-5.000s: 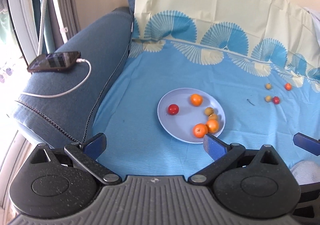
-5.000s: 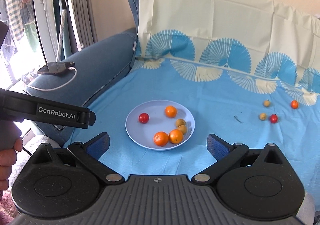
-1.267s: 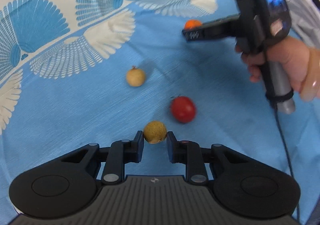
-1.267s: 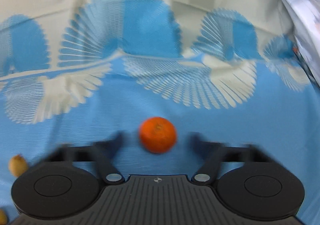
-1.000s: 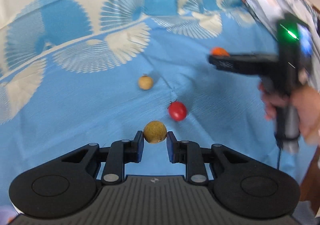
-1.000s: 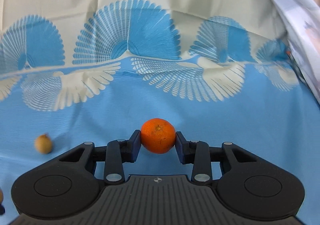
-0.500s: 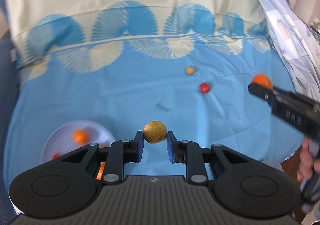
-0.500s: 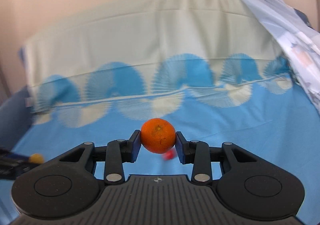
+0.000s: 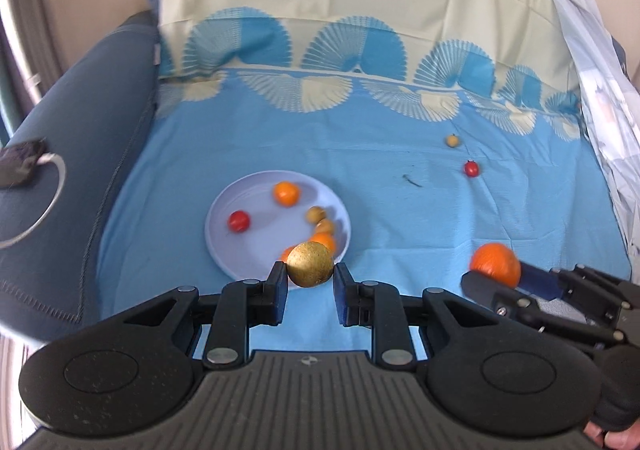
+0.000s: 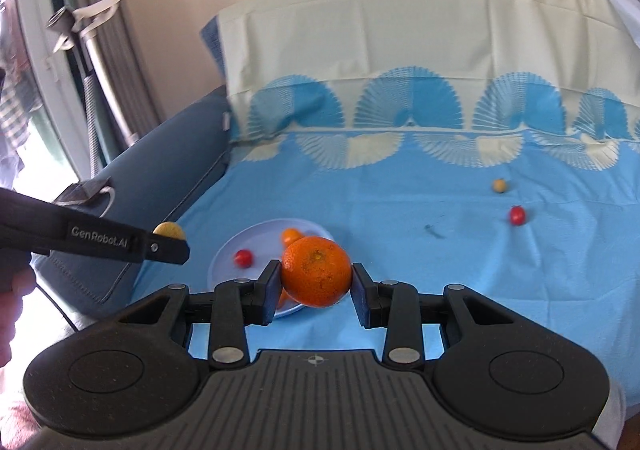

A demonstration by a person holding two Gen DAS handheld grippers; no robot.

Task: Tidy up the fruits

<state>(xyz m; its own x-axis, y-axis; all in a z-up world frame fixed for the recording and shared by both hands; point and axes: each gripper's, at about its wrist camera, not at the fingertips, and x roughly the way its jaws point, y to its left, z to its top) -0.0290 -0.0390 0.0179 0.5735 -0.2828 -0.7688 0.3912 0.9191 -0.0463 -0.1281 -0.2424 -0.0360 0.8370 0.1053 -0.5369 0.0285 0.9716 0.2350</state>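
My left gripper (image 9: 310, 282) is shut on a small yellow-brown fruit (image 9: 310, 264), held above the near rim of the pale blue plate (image 9: 224, 210). On the plate lie a red tomato (image 9: 239, 221), an orange (image 9: 286, 193) and several small fruits. My right gripper (image 10: 316, 284) is shut on an orange (image 10: 316, 271), in the air in front of the plate (image 10: 256, 238). In the left wrist view that orange (image 9: 496, 264) shows at the right, in the right gripper. A yellow fruit (image 9: 453, 140) and a red tomato (image 9: 472, 169) lie on the blue sheet at the far right.
A blue patterned sheet (image 9: 400, 210) covers the sofa seat, and a cream part hangs over the backrest. The dark blue armrest (image 9: 72, 138) at the left carries a phone (image 9: 20, 162) with a white cable. A pale cloth (image 9: 600, 110) lies along the right side.
Both grippers have swung left from the loose fruits toward the plate, each carrying its fruit. The plate has come into view close under the left gripper.
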